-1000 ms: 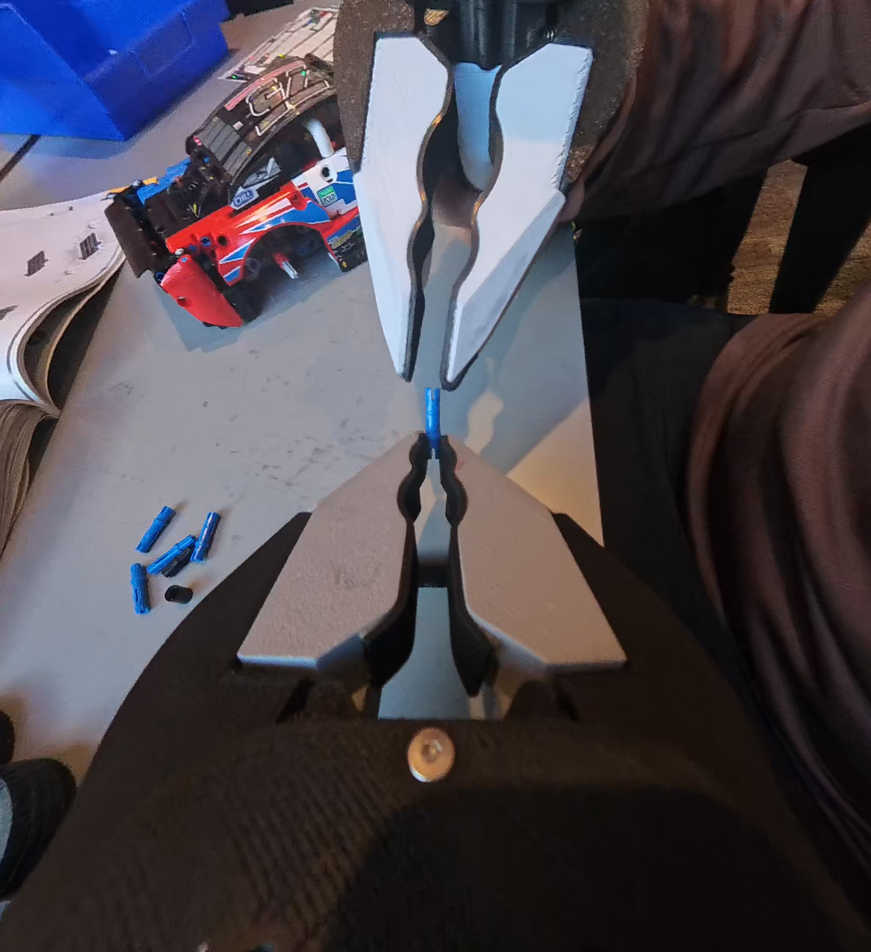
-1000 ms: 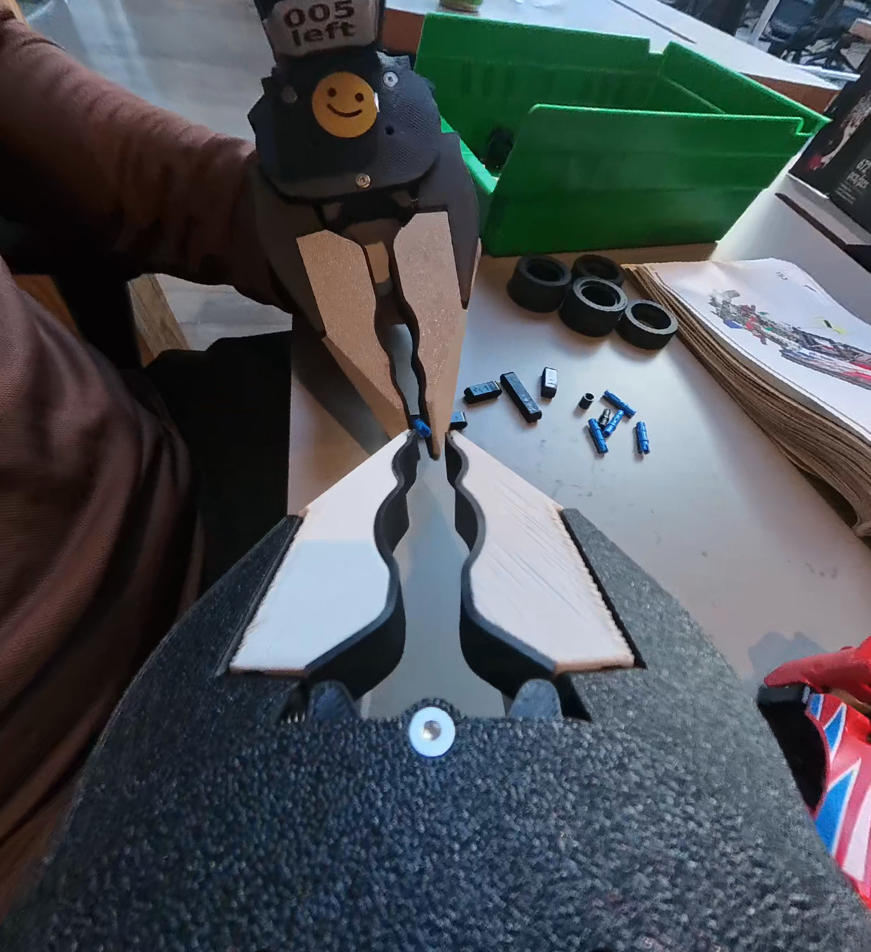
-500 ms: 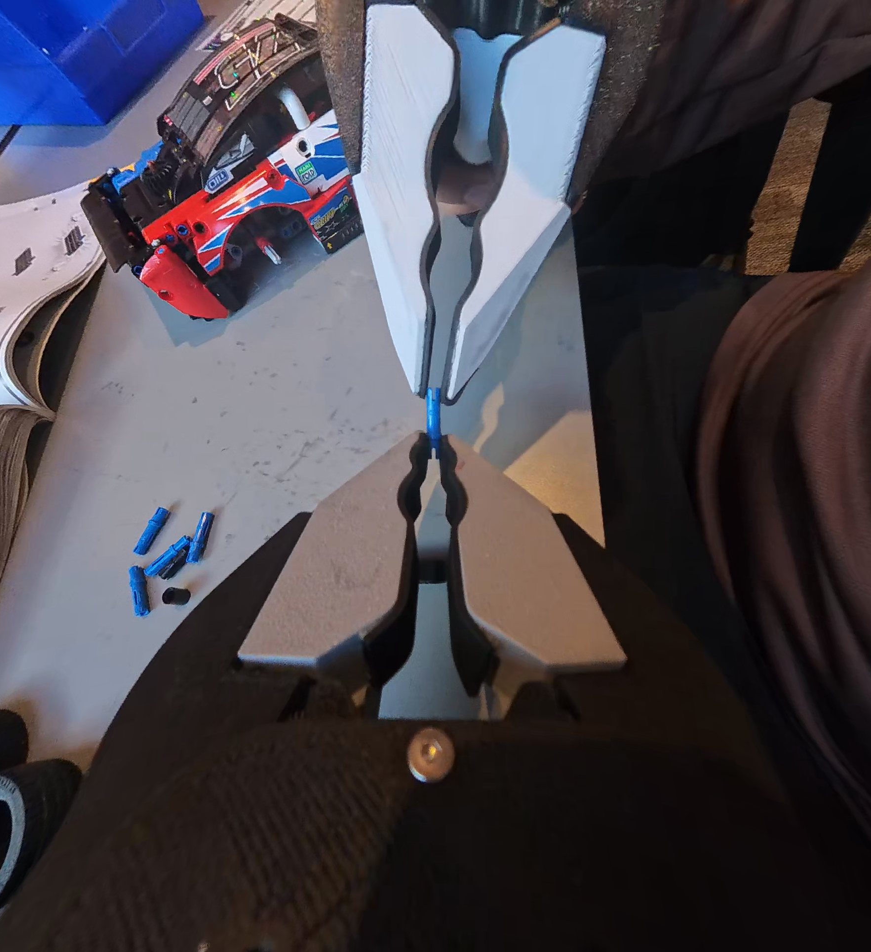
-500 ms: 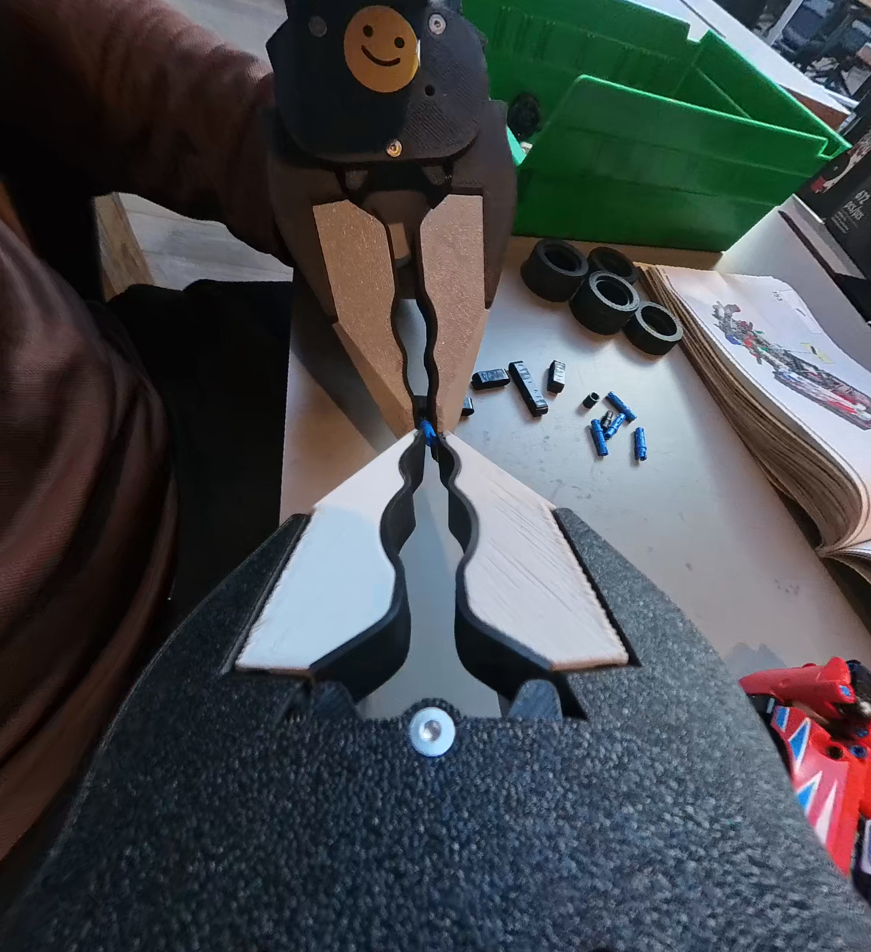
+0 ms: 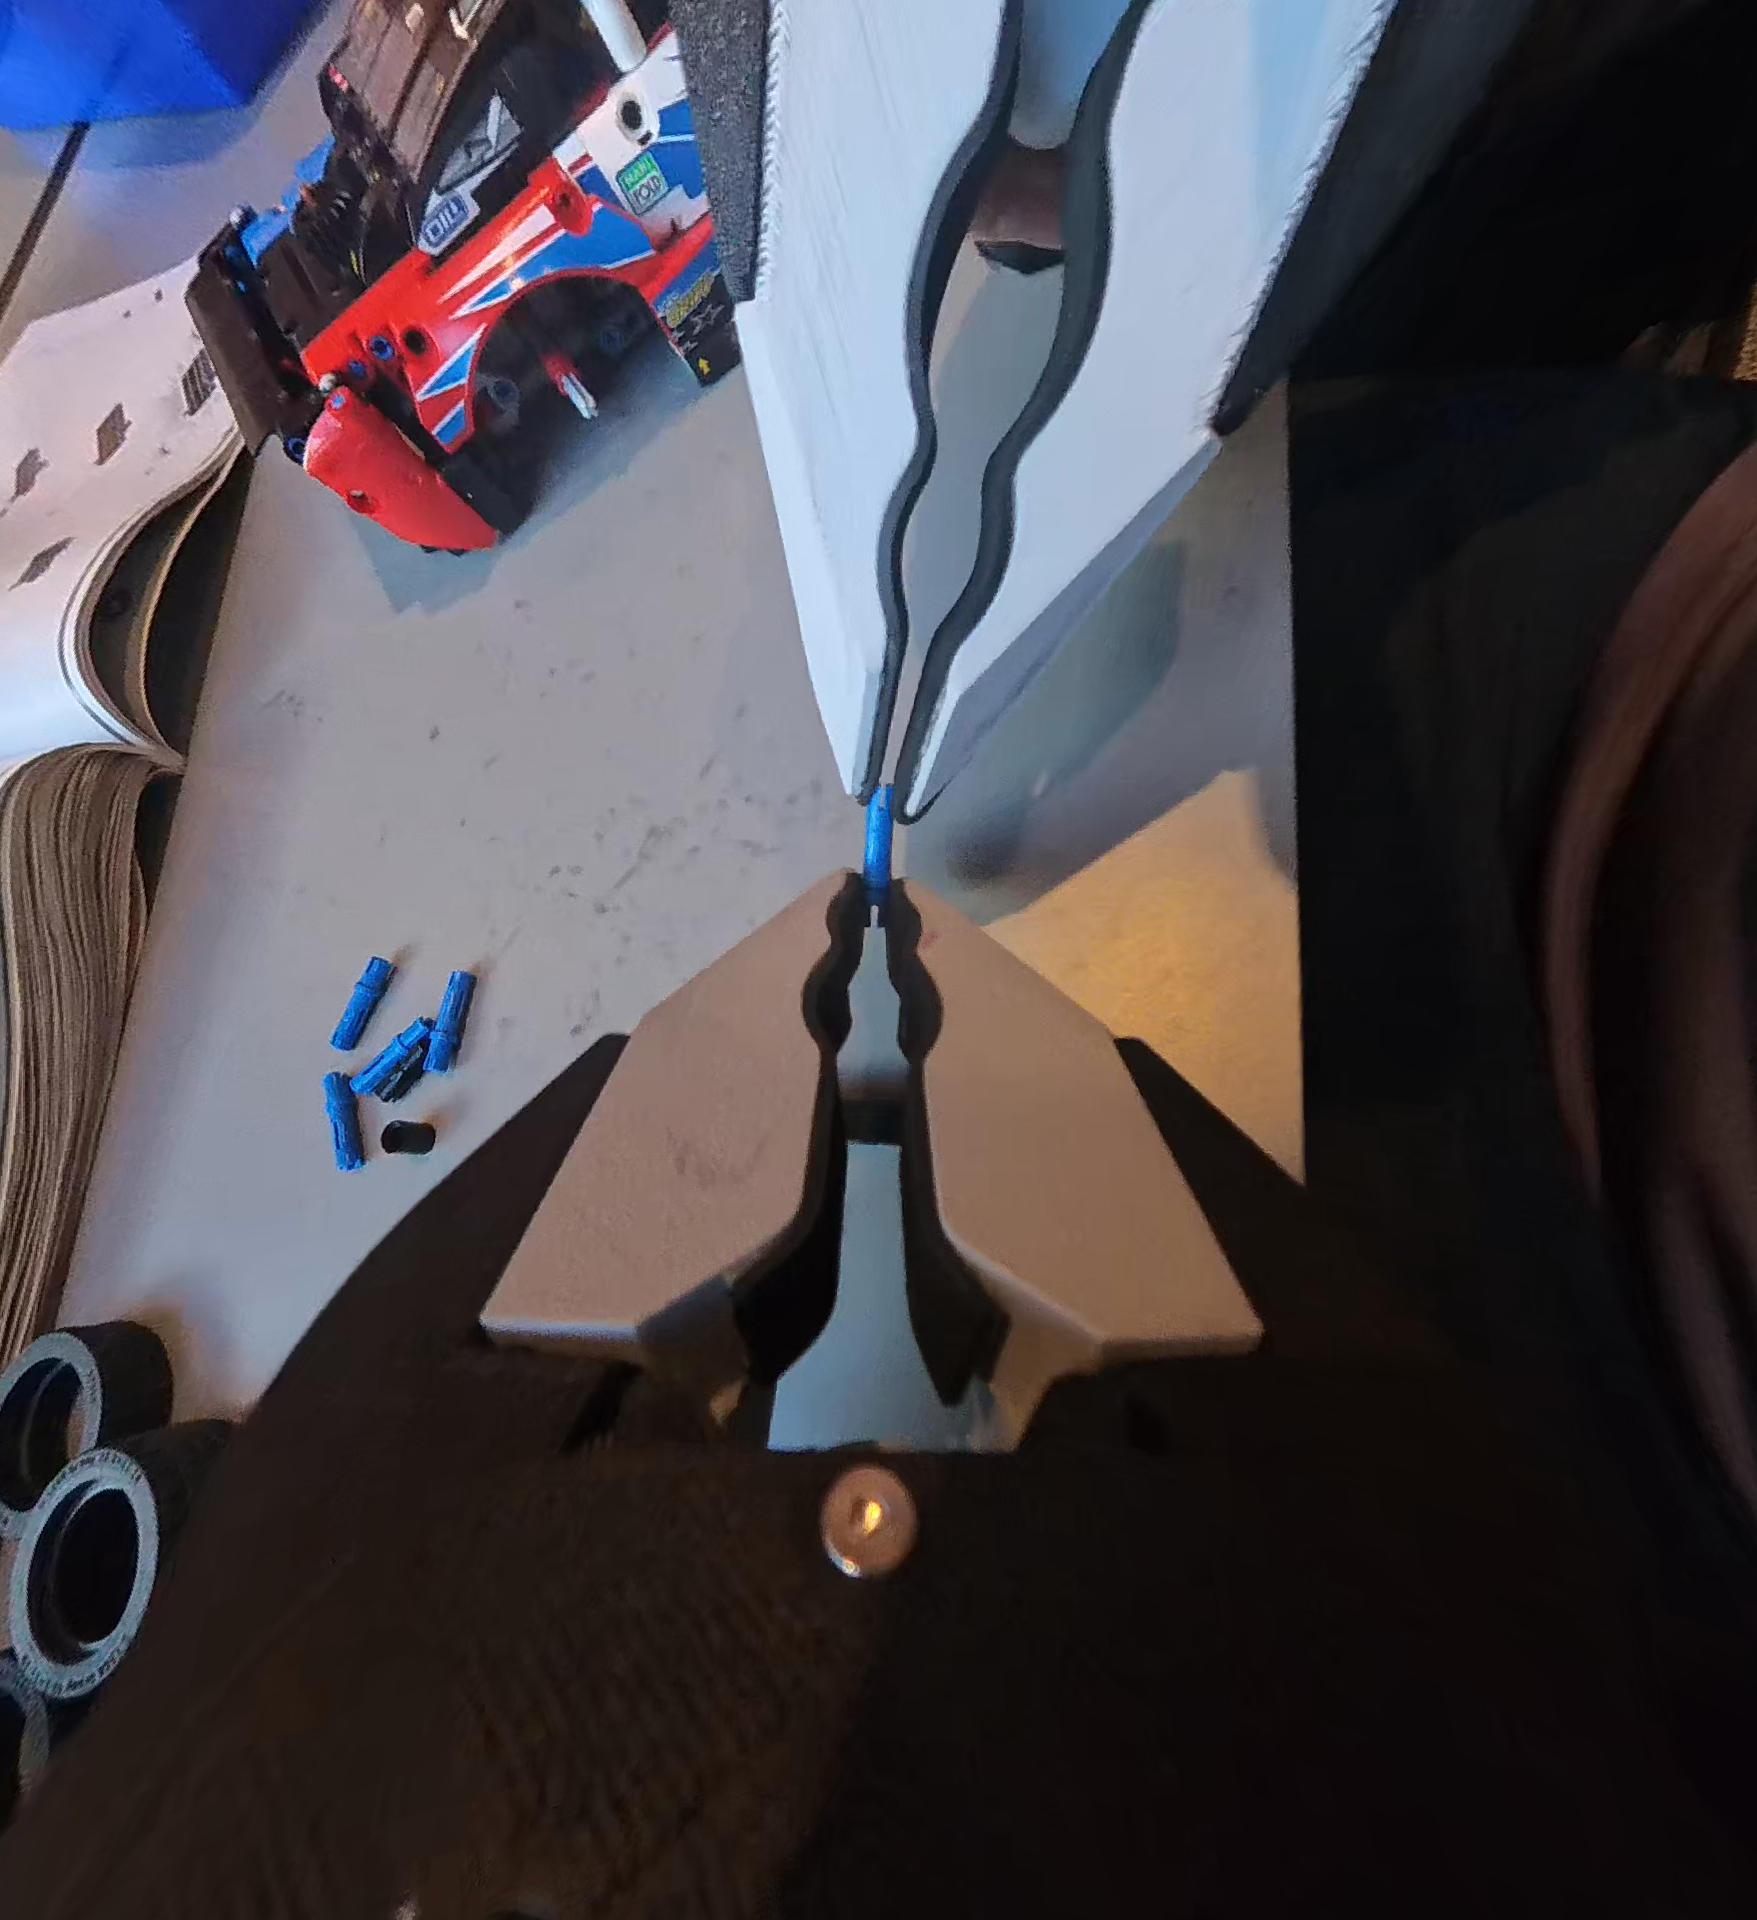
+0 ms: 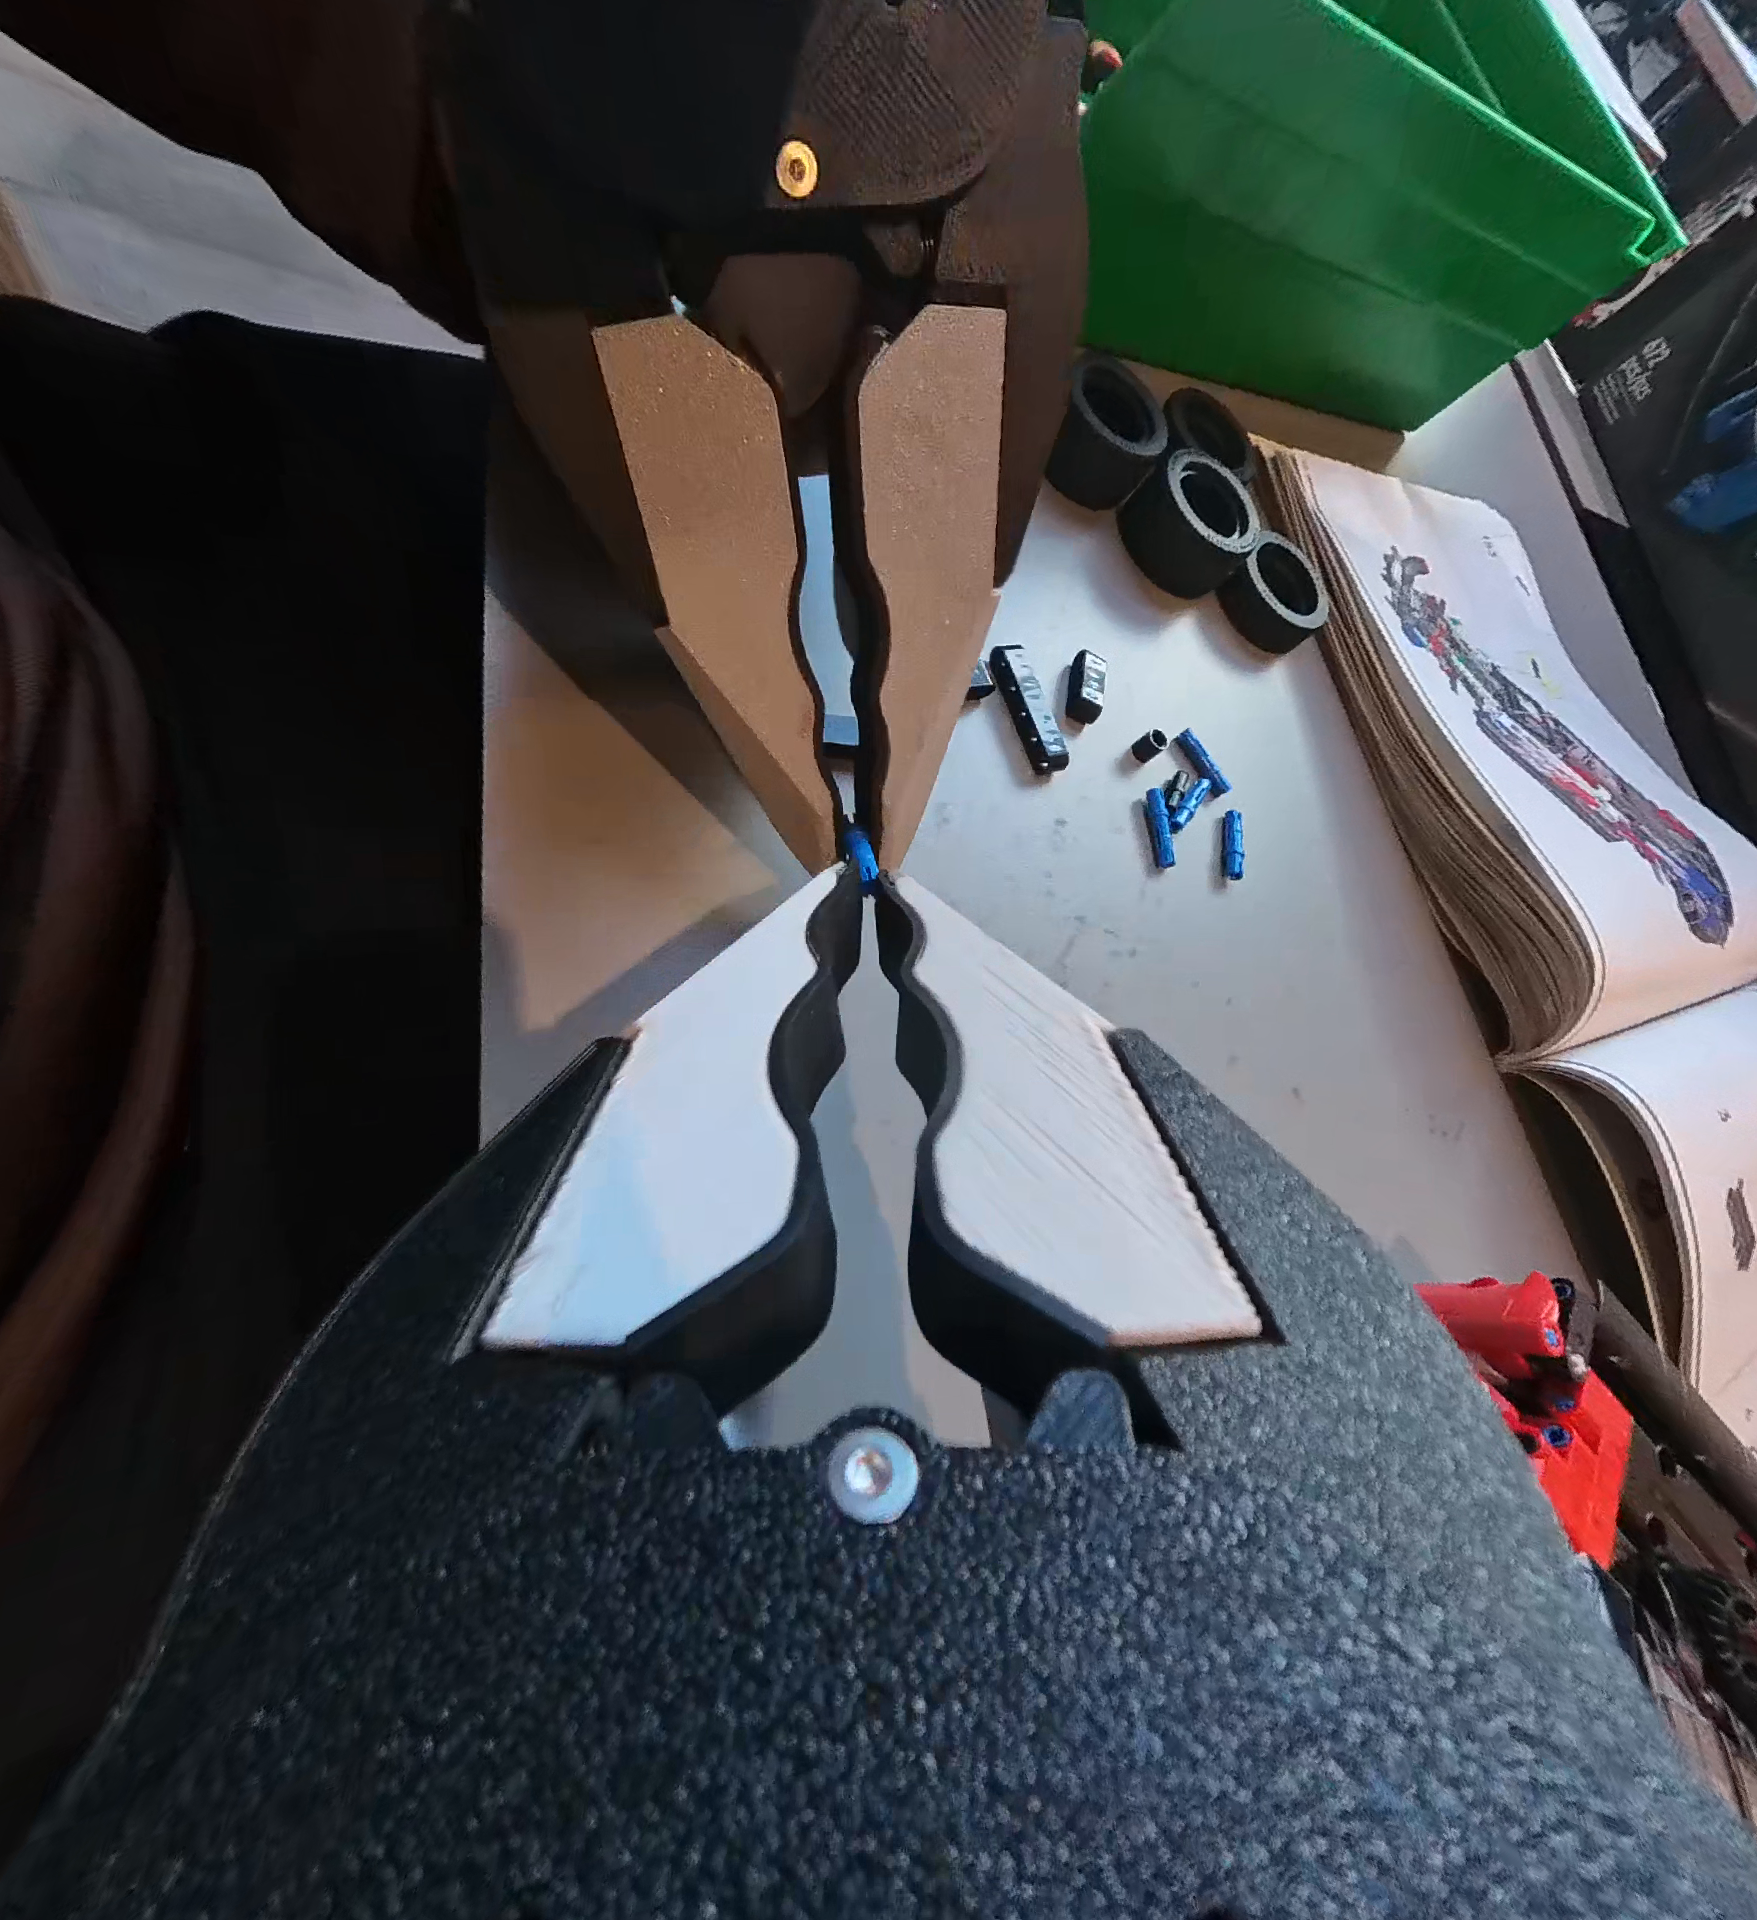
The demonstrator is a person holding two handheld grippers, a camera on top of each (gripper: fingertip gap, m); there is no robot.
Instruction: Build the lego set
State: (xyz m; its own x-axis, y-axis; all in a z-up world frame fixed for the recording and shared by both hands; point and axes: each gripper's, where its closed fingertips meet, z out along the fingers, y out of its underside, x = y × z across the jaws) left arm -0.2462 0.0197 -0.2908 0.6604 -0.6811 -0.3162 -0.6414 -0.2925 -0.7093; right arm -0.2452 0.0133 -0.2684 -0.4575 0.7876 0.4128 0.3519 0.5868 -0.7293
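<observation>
Left tool [image 5: 876,906] tips clamped on near end of a blue Lego pin [image 5: 878,840]. Right tool [image 5: 886,795] meets it nose to nose from above; its tips are nearly together at the pin's far end, but whether they grip or only touch it is not clear through the motion blur. In the right wrist view the pin [image 6: 861,854] sits between both tip pairs, held in the air above the surface [image 5: 541,748] near its front edge. Open room lies on the bare surface between the loose blue pins [image 5: 396,1049] and the red Lego car [image 5: 500,301]. Bounds: open instruction book [image 6: 1539,748], black tyres [image 6: 1186,509], green bin [image 6: 1352,229] behind. Black beams [image 6: 1030,707] lie beside the left tool.
</observation>
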